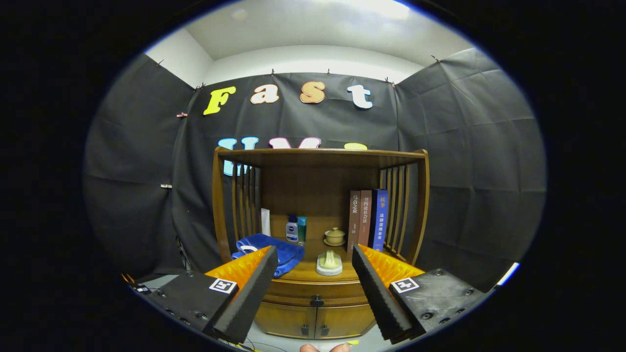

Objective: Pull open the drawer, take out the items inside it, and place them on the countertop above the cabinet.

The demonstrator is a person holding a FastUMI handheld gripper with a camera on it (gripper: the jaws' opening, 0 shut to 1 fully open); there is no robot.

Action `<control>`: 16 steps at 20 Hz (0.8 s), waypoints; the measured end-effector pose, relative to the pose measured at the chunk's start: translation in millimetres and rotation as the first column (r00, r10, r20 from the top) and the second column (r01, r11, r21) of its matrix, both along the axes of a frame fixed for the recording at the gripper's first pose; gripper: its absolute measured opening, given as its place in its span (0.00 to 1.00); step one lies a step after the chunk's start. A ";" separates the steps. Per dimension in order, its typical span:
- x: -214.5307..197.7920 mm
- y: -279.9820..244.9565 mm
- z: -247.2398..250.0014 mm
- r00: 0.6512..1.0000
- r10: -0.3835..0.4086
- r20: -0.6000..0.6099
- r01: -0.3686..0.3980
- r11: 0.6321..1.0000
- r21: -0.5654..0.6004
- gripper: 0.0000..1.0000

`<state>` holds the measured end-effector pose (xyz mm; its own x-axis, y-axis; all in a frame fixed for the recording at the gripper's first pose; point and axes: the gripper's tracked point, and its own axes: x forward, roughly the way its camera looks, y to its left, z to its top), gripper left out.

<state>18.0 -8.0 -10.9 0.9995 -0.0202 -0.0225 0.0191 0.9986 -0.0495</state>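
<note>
Wooden cabinet (pixel 320 215) standing against the booth wall, well ahead of the gripper (pixel 314 291), with slatted sides and a roofed shelf space above its tabletop (pixel 303 273). On that tabletop: three upright books (pixel 368 219) to the right, a folded blue towel (pixel 274 252) to the left, two small bottles (pixel 296 229) at the back, a lidded cup on a saucer (pixel 335 236) beside the books, a pale dish holding something yellowish-green (pixel 329 263) near the front edge. Below the tabletop, drawer (pixel 317 293) shut flush, dark knob (pixel 317 300) centred between the fingers and beyond them; contents hidden. Under it, two small doors (pixel 315 320). Gripper spread wide, holding nothing.

Fits either a drawer awaiting pulling or one emptied and pushed back; cannot tell which tabletop items, if any, came from inside. For any pull: line up squarely on the knob, close both fingers fully round it, draw straight back and level, no twisting or lifting.
</note>
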 end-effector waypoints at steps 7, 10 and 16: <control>0.0 -2.7 1.3 1.000 0.007 -0.006 -0.007 0.999 0.048 0.99; -2.6 -9.1 4.1 1.000 -0.001 -0.002 0.001 0.999 0.039 0.99; -3.3 -7.4 3.5 1.000 -0.001 -0.005 0.001 0.999 0.050 0.99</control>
<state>14.7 -15.4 -7.3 0.9994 -0.0196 -0.0281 0.0196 0.9998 0.0000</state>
